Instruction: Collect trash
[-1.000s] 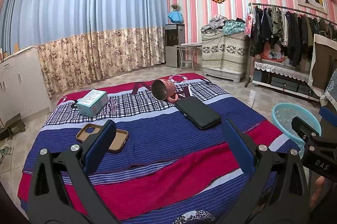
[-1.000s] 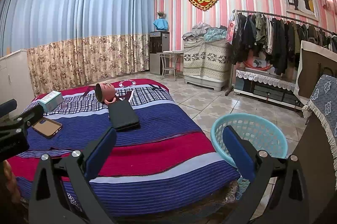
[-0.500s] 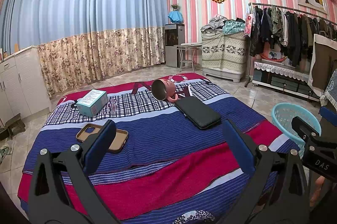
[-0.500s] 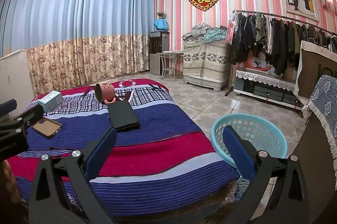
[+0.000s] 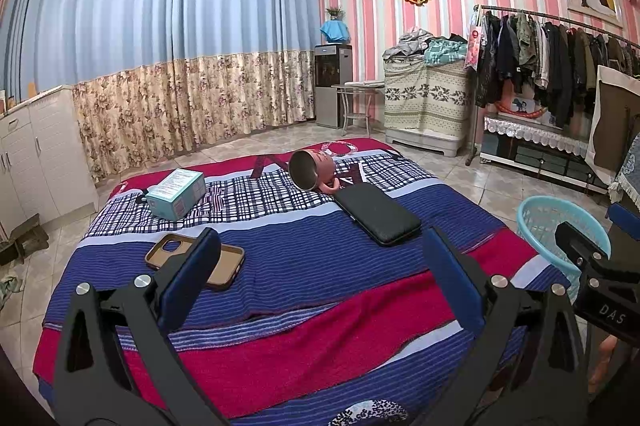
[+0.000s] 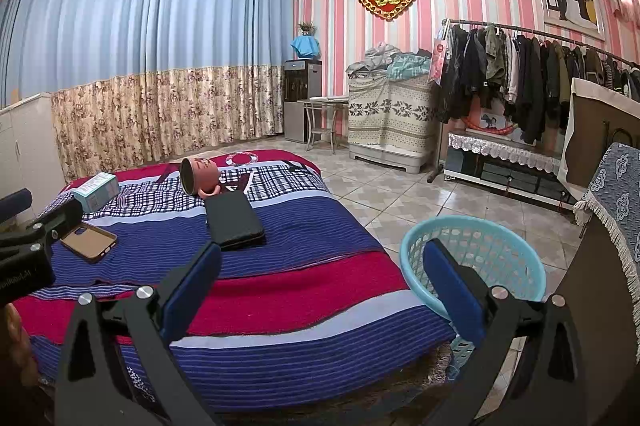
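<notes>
Nothing has clearly moved since the earlier frames: both grippers hang at the same place over the near edge of the bed, and the objects lie as they did before.

The left gripper [image 5: 320,258] has its two blue-padded fingers wide apart and holds nothing. The right gripper [image 6: 320,274] is the same, fingers spread and empty, and it is seen also at the right edge of the left wrist view.

On the bed with the striped blue and red blanket [image 5: 304,342] four things lie. A small light-teal cardboard box [image 5: 176,193] is at the far left part, on the checked band. A brown phone case with a camera cut-out [image 5: 195,260] lies nearer, partly behind the left finger in the left wrist view. A pink mug lying on its side [image 5: 314,170], with the opening turned toward the camera, is at the far middle. A flat black rectangular case [image 5: 378,214] lies just beside the mug, on the near side of it.

A round light-blue plastic basket [image 6: 516,246] stands on the tiled floor, just beside the right side of the bed. Its inside looks empty, as far as it is seen.
</notes>
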`<state>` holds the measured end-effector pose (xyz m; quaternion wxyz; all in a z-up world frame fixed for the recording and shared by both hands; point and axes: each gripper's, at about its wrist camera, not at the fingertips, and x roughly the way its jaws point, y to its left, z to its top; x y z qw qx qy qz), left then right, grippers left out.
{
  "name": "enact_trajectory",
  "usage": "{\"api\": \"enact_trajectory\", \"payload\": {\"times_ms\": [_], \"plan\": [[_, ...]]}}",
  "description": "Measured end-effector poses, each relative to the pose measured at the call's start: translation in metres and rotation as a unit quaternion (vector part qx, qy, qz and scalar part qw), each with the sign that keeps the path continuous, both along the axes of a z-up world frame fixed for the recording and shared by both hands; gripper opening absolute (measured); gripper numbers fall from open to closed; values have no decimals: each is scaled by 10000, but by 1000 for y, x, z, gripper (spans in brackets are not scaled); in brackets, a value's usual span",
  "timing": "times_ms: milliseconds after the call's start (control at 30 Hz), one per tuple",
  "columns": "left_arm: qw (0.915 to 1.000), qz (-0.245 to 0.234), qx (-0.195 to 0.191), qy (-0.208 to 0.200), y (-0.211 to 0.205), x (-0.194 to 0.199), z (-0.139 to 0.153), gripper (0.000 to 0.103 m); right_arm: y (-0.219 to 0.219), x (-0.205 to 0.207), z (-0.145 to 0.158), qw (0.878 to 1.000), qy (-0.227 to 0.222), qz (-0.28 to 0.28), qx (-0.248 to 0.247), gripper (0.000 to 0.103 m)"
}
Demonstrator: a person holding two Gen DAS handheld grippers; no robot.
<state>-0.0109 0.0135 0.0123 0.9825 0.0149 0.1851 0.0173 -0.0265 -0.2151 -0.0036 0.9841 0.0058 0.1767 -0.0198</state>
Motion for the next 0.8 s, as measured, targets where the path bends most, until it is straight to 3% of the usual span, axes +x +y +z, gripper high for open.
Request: {"api": "enact_trajectory", "payload": {"times_ms": [800], "plan": [[10000,-22,-2,13,-2,-3,-3,98,0,0,-1,10000,-8,0,-8,98]]}}
